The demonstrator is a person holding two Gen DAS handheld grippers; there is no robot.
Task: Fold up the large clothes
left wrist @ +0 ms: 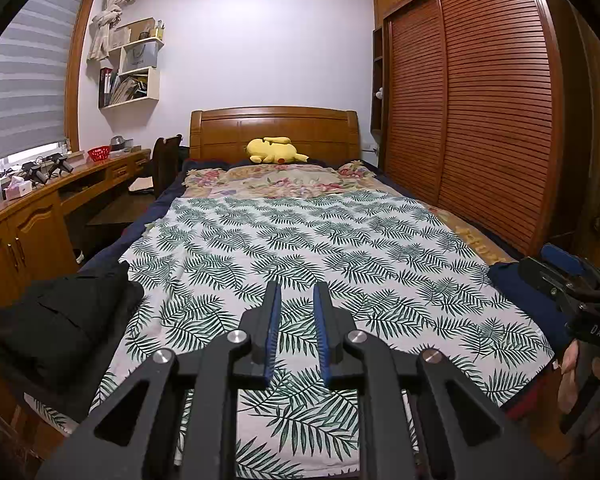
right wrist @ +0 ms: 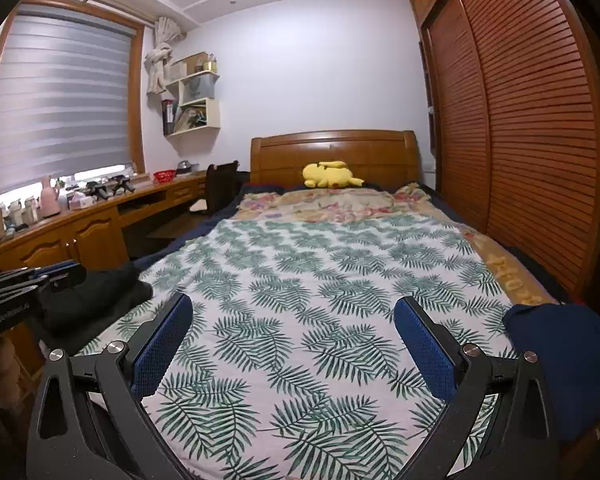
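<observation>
- The left gripper [left wrist: 297, 292] hovers over the foot of the bed, its blue-padded jaws drawn close with only a narrow gap and nothing between them; leaf-print sheet [left wrist: 320, 248] shows through the slit.
- The right gripper [right wrist: 293, 312] hangs over the same sheet with jaws spread wide, empty.
- A folded black garment [left wrist: 56, 320] lies on the bed's left corner, just beside the left gripper; the right wrist view catches only part of it [right wrist: 100, 292], behind the left gripper's body.
- A dark blue garment [right wrist: 556, 360] is bunched on the right corner of the bed, large and near in the right wrist view; the left wrist view shows just a sliver of it [left wrist: 508, 280], mostly hidden by the right gripper [left wrist: 572, 280] and the person's fingers [left wrist: 572, 376] on its handle.
- The left wrist view alone shows the wardrobe's [left wrist: 480, 100] far door edge and handle.
- The right wrist view alone shows the full window blind [right wrist: 60, 100] and the bottles on the desk [right wrist: 80, 232].
- Both views show the yellow plush toy [left wrist: 274, 150] against the headboard [left wrist: 274, 126].
</observation>
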